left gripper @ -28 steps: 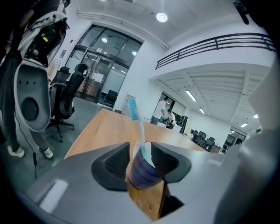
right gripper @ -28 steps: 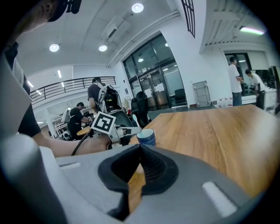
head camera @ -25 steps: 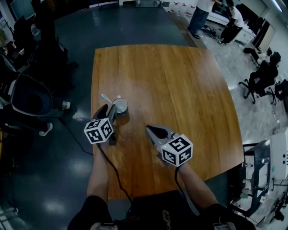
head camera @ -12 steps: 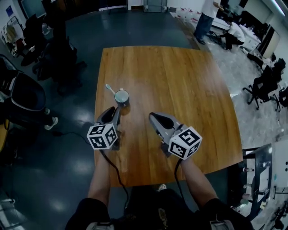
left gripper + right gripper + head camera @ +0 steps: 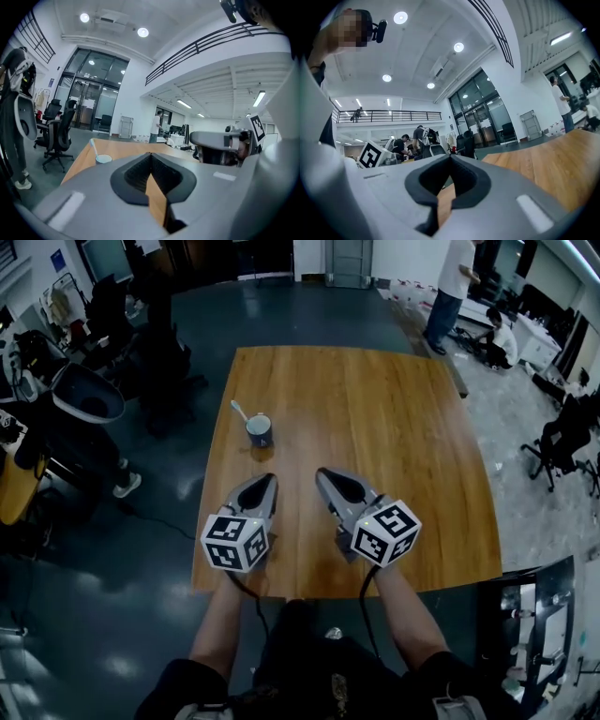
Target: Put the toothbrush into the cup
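A small blue cup stands on the wooden table near its left edge. A white toothbrush sits in the cup, leaning out to the upper left. Both grippers hover side by side over the near part of the table, well short of the cup. My left gripper is shut with nothing in it. My right gripper is also shut and empty. In the left gripper view the cup and toothbrush show far off, beyond the shut left gripper. The right gripper points level along the table.
Office chairs stand on the dark floor left of the table. People stand and sit at desks at the back right. More chairs are at the right. The table's near edge lies just under my arms.
Both grippers have pulled back from the cup toward the near edge and risen. The left gripper, open beside the cup before, is now shut and empty. The toothbrush stays in the cup.
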